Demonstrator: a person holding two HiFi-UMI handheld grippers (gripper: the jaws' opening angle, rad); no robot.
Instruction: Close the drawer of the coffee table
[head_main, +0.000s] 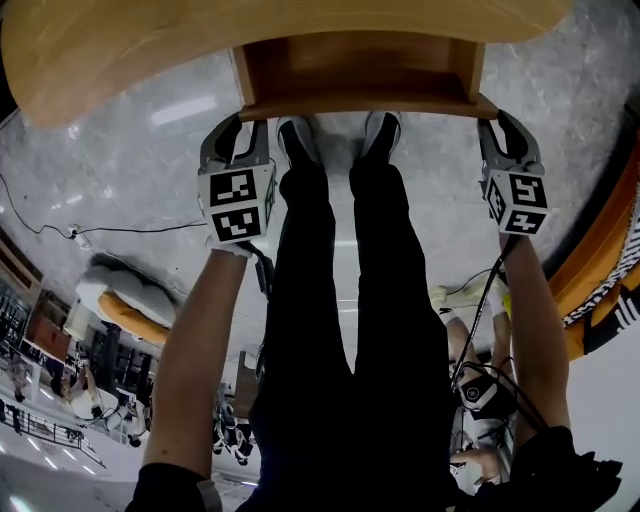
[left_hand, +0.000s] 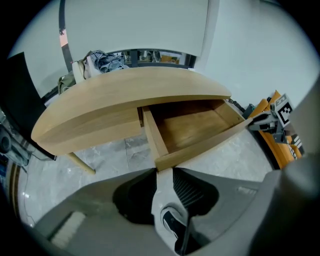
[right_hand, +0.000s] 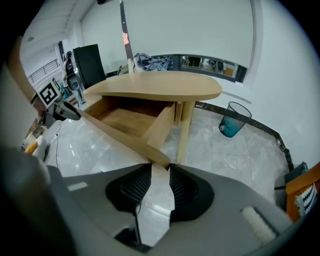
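Note:
The wooden coffee table (head_main: 150, 50) has its drawer (head_main: 360, 75) pulled out toward me, empty inside. My left gripper (head_main: 240, 125) is at the left end of the drawer front (head_main: 360, 105), and my right gripper (head_main: 500, 125) is at its right end. In the left gripper view the front's left corner (left_hand: 165, 161) sits between the jaws of the left gripper (left_hand: 163, 170), which close on it. In the right gripper view the front's right corner (right_hand: 159, 159) is likewise clamped by the right gripper (right_hand: 160, 167). Both grippers point steeply down.
My legs and shoes (head_main: 330, 200) stand on the marble floor just in front of the drawer. A teal bin (right_hand: 231, 122) sits right of the table leg (right_hand: 182, 130). Orange-wood furniture (head_main: 610, 260) lines the right side. A cable (head_main: 100, 230) runs along the floor at left.

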